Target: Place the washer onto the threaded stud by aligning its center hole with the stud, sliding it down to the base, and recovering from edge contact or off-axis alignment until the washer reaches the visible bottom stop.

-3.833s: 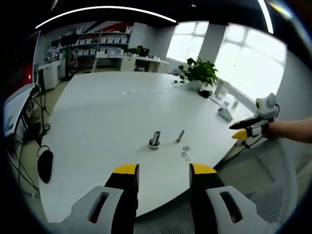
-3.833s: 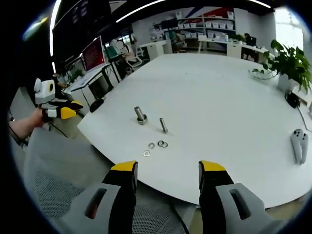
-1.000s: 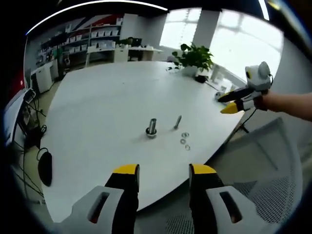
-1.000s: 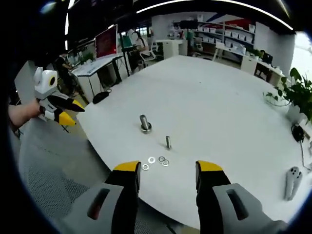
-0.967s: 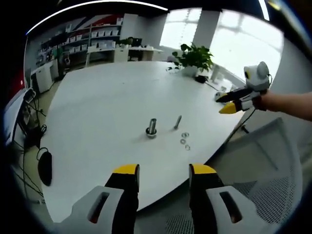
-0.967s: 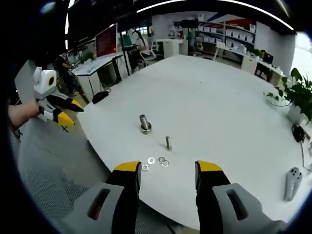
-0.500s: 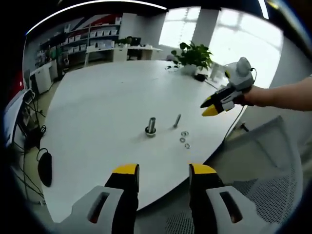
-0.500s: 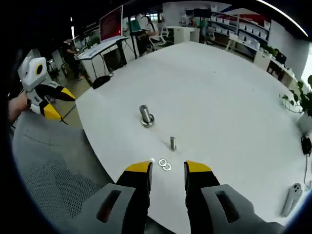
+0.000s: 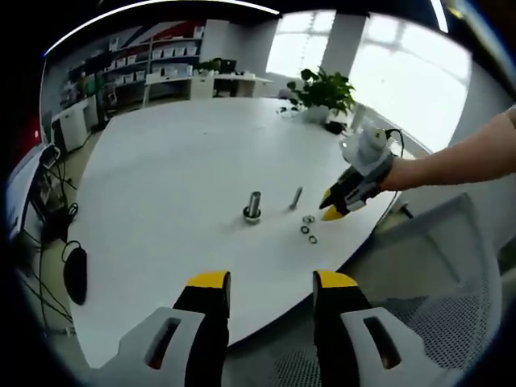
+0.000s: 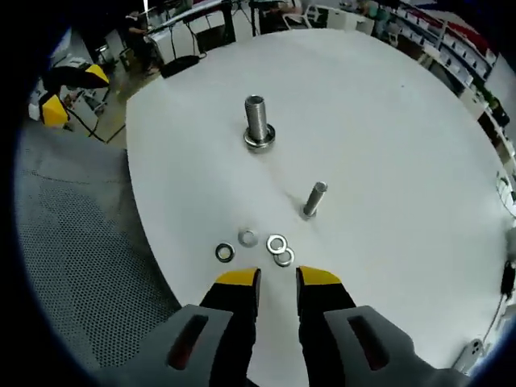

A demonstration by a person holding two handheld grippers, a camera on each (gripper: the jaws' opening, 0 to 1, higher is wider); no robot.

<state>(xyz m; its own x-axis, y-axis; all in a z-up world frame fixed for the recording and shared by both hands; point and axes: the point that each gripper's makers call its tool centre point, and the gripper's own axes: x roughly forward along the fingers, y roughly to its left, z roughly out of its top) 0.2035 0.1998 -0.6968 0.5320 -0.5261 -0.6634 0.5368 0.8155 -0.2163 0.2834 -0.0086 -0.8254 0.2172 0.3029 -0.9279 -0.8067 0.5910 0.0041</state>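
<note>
A round white table [image 10: 419,145] is seen from above in the right gripper view, with four small washers [image 10: 251,246] lying loose in a cluster near its edge, two of them touching or overlapping. The right gripper [image 10: 277,284] is held just short of the washers, its yellow-tipped jaws drawn close with only a narrow gap between them and nothing gripped. Beyond the washers a slim threaded stud [image 10: 314,198] stands upright on the tabletop, bare of any washer, and farther off a thicker stud with a collar at its base [image 10: 257,123] is also upright. In the left gripper view, the left gripper [image 9: 271,290] is held back from the table's edge, jaws wide apart and empty, while the right gripper [image 9: 332,208] is seen at the end of a person's outstretched arm [image 9: 451,161], tipped down toward the washers [image 9: 308,228] beside the slim stud [image 9: 296,197]. A potted plant [image 9: 325,93] stands on the far side of the table.
</note>
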